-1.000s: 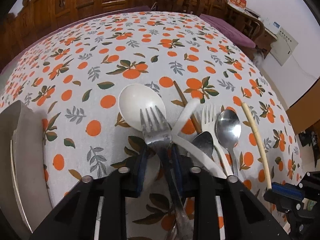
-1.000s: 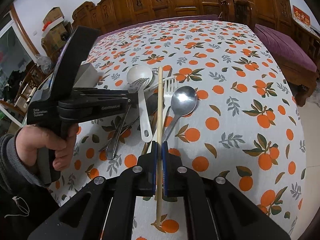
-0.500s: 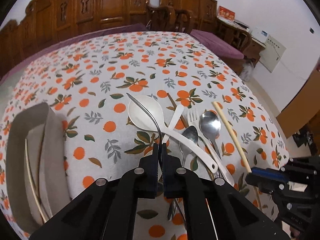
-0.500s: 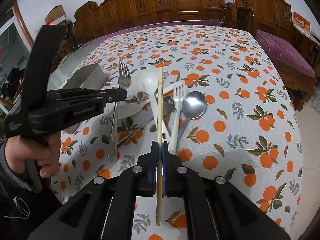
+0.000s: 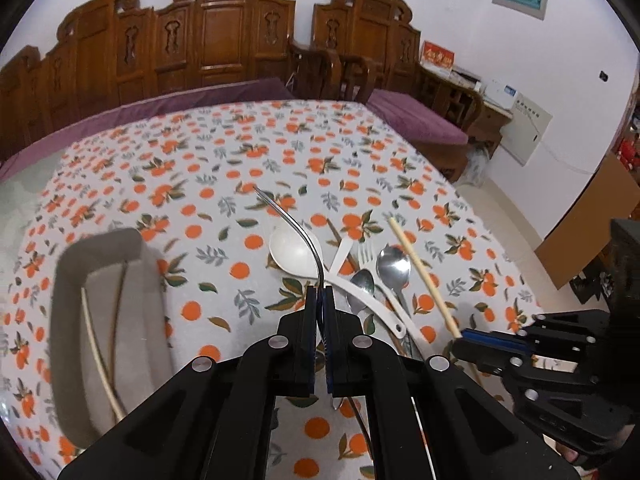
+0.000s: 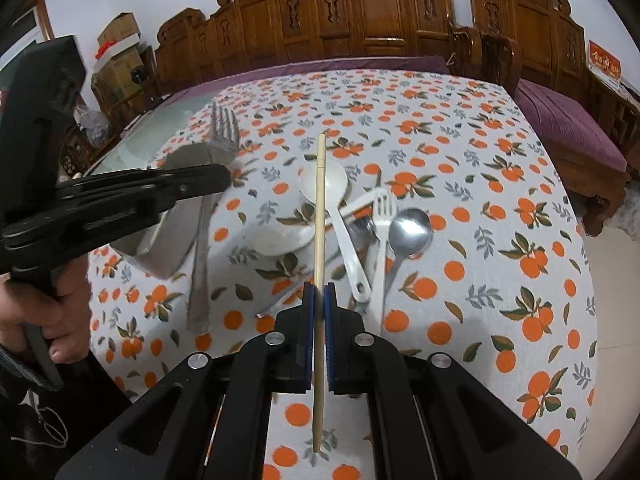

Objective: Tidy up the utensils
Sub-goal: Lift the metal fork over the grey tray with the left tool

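Note:
My left gripper [image 5: 320, 296] is shut on a metal fork [image 5: 298, 230], held edge-on above the table; in the right wrist view the fork [image 6: 204, 216] hangs upright from that gripper [image 6: 216, 178]. My right gripper [image 6: 319, 292] is shut on a pale chopstick [image 6: 319, 216], also seen in the left wrist view [image 5: 424, 278]. On the orange-print tablecloth lies a pile: white ladle [image 5: 292, 250], white plastic fork [image 6: 382, 216], metal spoon [image 6: 410, 232], a smaller spoon [image 5: 362, 282]. A grey tray [image 5: 72, 264] at left holds two chopsticks [image 5: 100, 356].
A small white dish [image 6: 280, 240] sits by the pile. A brown chopstick [image 5: 334, 230] lies under the utensils. Carved wooden chairs and purple cushions ring the table. A cardboard box stands on the floor at right.
Both grippers have risen higher above the table with the fork and the chopstick. The left gripper has moved further from the pile toward the tray side.

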`<control>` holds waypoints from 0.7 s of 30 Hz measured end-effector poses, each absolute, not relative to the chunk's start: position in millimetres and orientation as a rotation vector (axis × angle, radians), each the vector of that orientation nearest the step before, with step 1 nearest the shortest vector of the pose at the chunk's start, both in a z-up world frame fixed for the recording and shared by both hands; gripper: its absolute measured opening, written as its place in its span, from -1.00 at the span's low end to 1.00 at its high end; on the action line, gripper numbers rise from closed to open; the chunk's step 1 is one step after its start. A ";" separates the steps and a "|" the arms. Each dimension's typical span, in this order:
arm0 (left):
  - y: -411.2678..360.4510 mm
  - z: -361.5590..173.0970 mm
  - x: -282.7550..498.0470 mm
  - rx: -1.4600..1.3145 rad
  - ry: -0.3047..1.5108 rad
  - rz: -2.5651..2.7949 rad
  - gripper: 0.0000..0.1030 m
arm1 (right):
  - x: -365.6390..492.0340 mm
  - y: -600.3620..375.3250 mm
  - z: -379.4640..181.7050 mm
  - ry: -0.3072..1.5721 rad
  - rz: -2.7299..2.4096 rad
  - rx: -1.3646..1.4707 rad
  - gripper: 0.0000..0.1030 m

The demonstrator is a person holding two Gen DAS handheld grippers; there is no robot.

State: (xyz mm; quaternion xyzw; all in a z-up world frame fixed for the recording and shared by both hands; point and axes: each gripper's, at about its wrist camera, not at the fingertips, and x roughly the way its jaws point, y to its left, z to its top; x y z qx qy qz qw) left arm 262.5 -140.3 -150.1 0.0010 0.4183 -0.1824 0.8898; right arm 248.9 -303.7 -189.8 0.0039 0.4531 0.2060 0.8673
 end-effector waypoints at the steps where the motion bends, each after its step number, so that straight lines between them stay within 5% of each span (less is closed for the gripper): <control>1: -137.8 -146.3 261.6 0.004 0.864 -0.379 -0.96 | 249.4 -300.8 -186.9 0.942 0.434 0.009 -0.89; 21: -33.9 -97.4 262.7 0.007 0.800 -0.291 -0.96 | 261.2 -212.2 -146.1 0.882 0.525 -0.040 -0.89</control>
